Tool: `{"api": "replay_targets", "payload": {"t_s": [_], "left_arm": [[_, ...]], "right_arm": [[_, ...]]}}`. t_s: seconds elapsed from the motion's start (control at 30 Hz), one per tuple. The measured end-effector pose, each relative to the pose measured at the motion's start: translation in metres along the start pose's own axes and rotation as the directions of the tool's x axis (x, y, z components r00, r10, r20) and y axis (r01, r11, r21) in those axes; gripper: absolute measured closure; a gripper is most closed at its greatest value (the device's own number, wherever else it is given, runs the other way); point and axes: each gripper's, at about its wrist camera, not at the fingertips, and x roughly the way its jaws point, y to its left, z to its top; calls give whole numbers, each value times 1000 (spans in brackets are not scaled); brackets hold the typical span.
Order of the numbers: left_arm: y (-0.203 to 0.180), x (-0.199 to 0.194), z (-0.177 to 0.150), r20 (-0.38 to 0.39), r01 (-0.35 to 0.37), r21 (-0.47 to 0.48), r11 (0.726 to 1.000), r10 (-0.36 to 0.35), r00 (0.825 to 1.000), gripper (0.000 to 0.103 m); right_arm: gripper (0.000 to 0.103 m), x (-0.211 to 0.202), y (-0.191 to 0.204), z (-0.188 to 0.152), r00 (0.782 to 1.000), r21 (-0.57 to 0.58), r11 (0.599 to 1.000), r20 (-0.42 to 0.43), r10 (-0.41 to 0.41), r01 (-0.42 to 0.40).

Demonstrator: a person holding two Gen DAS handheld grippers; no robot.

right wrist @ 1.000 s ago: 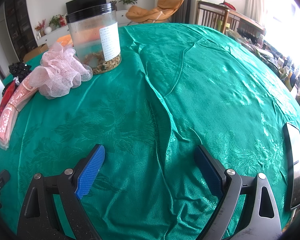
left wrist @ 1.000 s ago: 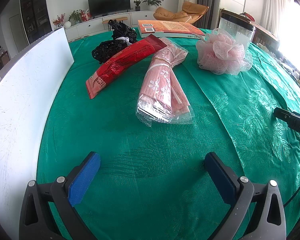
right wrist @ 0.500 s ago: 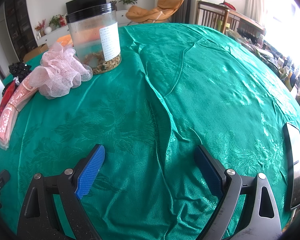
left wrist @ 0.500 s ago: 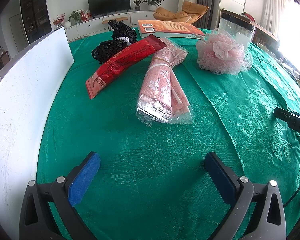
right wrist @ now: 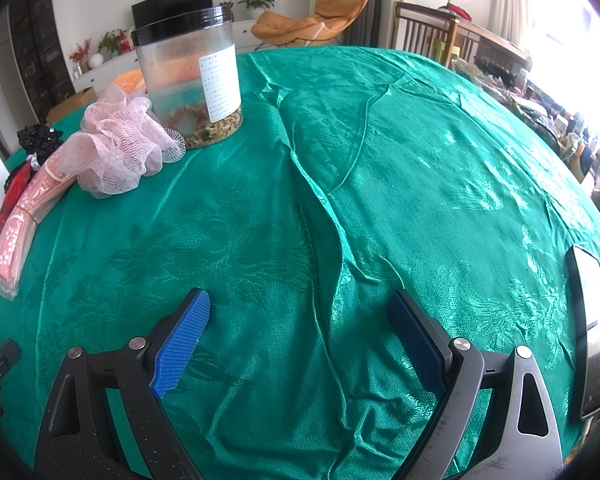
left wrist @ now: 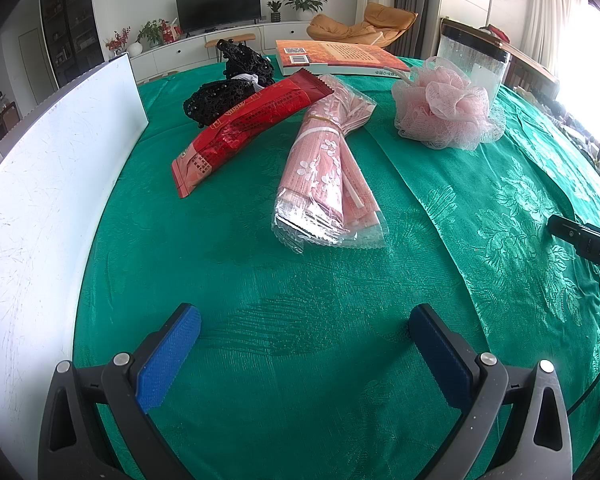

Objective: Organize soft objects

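On the green tablecloth (left wrist: 300, 280) lie a pink floral packet in clear wrap (left wrist: 328, 184), a red snack packet (left wrist: 244, 128), a black beaded mesh bundle (left wrist: 228, 92) and a pink mesh bath puff (left wrist: 448, 108). My left gripper (left wrist: 306, 320) is open and empty, hovering well short of the pink packet. My right gripper (right wrist: 300, 308) is open and empty over bare cloth. The puff (right wrist: 116, 156) and pink packet (right wrist: 24, 220) show far left in the right wrist view.
A white board (left wrist: 40, 200) stands along the left edge. A book (left wrist: 340, 56) and a clear jar with a black lid (right wrist: 192, 76) sit at the back. A phone (right wrist: 588, 328) lies at the right. The right gripper's body (left wrist: 588, 236) shows at the right.
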Motion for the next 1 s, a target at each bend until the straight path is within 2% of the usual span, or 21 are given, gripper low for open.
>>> {"api": "replay_targets", "payload": {"t_s": [1.0], "left_arm": [[1, 0, 2, 1, -5, -5, 1000, 5, 1000, 0]], "right_arm": [[11, 0, 0, 0, 1000, 0, 1000, 0, 0, 0]]}}
